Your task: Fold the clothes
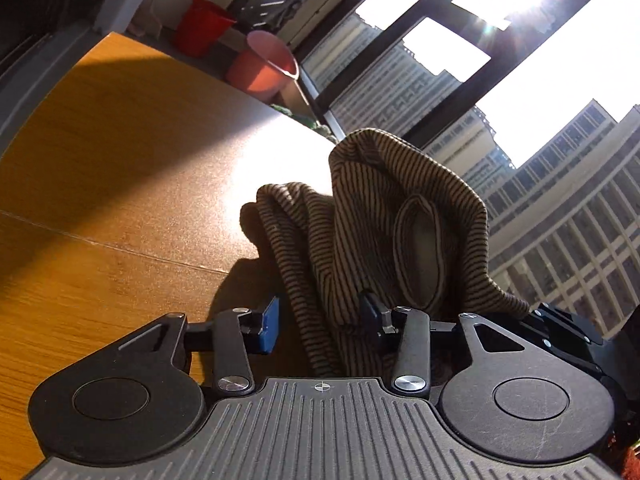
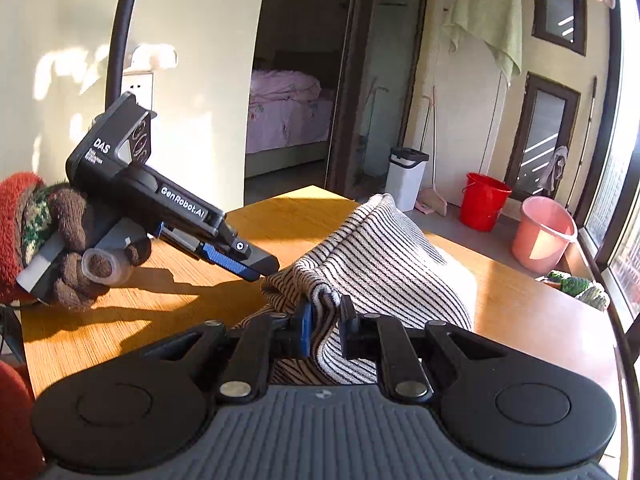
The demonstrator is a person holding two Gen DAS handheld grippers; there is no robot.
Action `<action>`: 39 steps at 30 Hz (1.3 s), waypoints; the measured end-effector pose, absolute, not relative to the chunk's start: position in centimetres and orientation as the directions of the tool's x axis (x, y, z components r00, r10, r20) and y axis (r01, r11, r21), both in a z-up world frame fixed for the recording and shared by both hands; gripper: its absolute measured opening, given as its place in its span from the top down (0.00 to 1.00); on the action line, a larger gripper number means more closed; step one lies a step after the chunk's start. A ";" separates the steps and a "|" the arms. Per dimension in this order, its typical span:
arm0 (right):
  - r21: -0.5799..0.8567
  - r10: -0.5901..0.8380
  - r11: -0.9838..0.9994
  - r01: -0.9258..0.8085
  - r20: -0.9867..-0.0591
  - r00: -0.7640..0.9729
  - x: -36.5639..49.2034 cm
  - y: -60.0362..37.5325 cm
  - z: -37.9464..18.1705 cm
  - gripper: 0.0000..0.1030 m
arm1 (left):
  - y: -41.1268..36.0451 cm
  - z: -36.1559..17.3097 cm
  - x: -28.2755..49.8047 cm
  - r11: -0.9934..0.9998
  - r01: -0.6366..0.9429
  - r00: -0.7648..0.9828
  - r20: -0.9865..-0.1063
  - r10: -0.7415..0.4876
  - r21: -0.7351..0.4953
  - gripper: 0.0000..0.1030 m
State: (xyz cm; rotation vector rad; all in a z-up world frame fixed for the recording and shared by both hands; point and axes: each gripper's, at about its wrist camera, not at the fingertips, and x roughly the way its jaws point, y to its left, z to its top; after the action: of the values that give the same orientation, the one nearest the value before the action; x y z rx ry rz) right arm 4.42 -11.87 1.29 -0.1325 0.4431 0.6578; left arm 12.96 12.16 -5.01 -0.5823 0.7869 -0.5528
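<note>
Right wrist view shows the right gripper (image 2: 325,322) pinching a fold of the striped top (image 2: 376,260), with cloth squeezed tight between its two fingers. The top sits in a bunched heap on the wooden table (image 2: 160,300), lifted into a peak. The left gripper (image 2: 256,266) comes in from the left, held by a gloved hand (image 2: 76,252), and its tips touch the edge of the cloth. Left wrist view shows the left gripper (image 1: 320,322) with its jaws apart. The top (image 1: 384,220) hangs between them, close to one finger, and nothing is pinched. On the floor past the table stand a red bucket (image 2: 484,202) and a pink bucket (image 2: 544,232).
</note>
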 end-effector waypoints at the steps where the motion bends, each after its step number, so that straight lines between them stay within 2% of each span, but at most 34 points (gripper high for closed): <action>1: 0.101 0.595 0.785 -0.612 -0.403 0.696 4.7 -13.1 2.2 0.89 | 11.1 -5.1 13.1 0.699 0.256 0.566 -0.483 -0.668 -0.667 0.56; 3: 0.206 0.639 0.766 -0.609 -0.347 0.686 5.2 -14.6 3.8 0.90 | 8.9 -5.2 13.5 0.676 0.293 0.529 -0.475 -0.703 -0.676 0.56; 4: 0.233 0.655 0.755 -0.613 -0.332 0.679 5.4 -14.8 4.4 0.90 | 7.8 -5.3 13.7 0.664 0.311 0.510 -0.470 -0.720 -0.680 0.52; 6: 0.283 0.685 0.729 -0.623 -0.312 0.658 5.7 -15.1 5.2 0.90 | 6.0 -5.1 13.6 0.676 0.354 0.500 -0.480 -0.721 -0.647 0.51; 12: 0.350 0.749 0.654 -0.671 -0.422 0.510 6.4 -12.9 1.9 0.90 | 5.0 -6.5 13.5 0.621 0.360 0.460 -0.446 -0.768 -0.697 0.51; 14: 0.373 0.757 0.643 -0.669 -0.442 0.481 6.8 -12.4 1.2 0.90 | 5.3 -6.7 13.5 0.619 0.359 0.461 -0.444 -0.768 -0.699 0.58; 17: 0.408 0.768 0.626 -0.664 -0.470 0.435 7.5 -11.7 0.0 0.90 | 6.1 -6.8 13.3 0.602 0.356 0.451 -0.433 -0.781 -0.715 0.58; 20: 0.387 0.743 0.648 -0.656 -0.510 0.433 7.3 -12.0 -0.7 0.90 | 7.1 -6.2 12.5 0.620 0.396 0.444 -0.449 -0.775 -0.677 0.56; 23: 0.349 0.717 0.667 -0.658 -0.541 0.440 6.5 -12.2 -1.2 0.90 | 8.7 -5.5 11.5 0.627 0.439 0.426 -0.465 -0.776 -0.643 0.50; 25: 0.325 0.701 0.676 -0.661 -0.560 0.441 6.0 -11.9 -1.8 0.90 | 9.6 -4.9 10.4 0.689 0.458 0.448 -0.523 -0.725 -0.562 0.35; 27: 0.300 0.681 0.685 -0.664 -0.587 0.438 5.7 -11.3 -2.6 0.89 | 10.4 -4.2 9.6 0.747 0.460 0.499 -0.556 -0.664 -0.480 0.27; 29: 0.236 0.646 0.695 -0.679 -0.619 0.447 5.1 -10.6 -3.6 0.89 | 12.2 -3.1 9.3 0.748 0.433 0.540 -0.519 -0.662 -0.503 0.17; 31: 0.165 0.623 0.692 -0.702 -0.628 0.467 4.3 -10.0 -4.0 0.89 | 14.2 -2.1 9.4 0.717 0.411 0.572 -0.454 -0.683 -0.562 0.13; 32: 0.126 0.611 0.691 -0.712 -0.628 0.482 3.8 -9.7 -3.8 0.89 | 14.5 -1.8 9.7 0.722 0.385 0.591 -0.447 -0.671 -0.575 0.10; 34: 0.048 0.585 0.697 -0.716 -0.616 0.528 3.0 -9.6 -2.8 0.89 | 15.1 -1.4 10.2 0.730 0.330 0.628 -0.439 -0.643 -0.598 0.09; 35: 0.017 0.574 0.703 -0.711 -0.603 0.554 2.6 -9.7 -2.1 0.84 | 15.3 -1.1 10.5 0.733 0.302 0.645 -0.435 -0.628 -0.610 0.13; 36: -0.020 0.559 0.716 -0.698 -0.583 0.589 2.1 -9.9 -1.3 0.71 | 15.6 -0.9 10.7 0.734 0.274 0.663 -0.431 -0.612 -0.621 0.16; 37: -0.076 0.533 0.732 -0.677 -0.556 0.638 1.4 -9.9 -0.5 0.60 | 15.9 -0.7 11.0 0.735 0.246 0.679 -0.428 -0.596 -0.632 0.28; 38: -0.154 0.502 0.743 -0.652 -0.515 0.695 0.5 -9.7 0.2 0.35 | 16.4 -0.9 10.8 0.728 0.232 0.680 -0.427 -0.596 -0.645 0.40; 39: -0.244 0.473 0.743 -0.623 -0.468 0.747 -0.5 -9.2 0.7 0.24 | 16.4 -1.1 10.6 0.720 0.234 0.673 -0.426 -0.604 -0.653 0.44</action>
State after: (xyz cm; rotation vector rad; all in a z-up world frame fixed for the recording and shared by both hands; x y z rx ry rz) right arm -0.48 -9.23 0.69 -0.4044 0.3943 0.6173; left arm 10.60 16.43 -1.12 -0.5980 0.6784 -0.5045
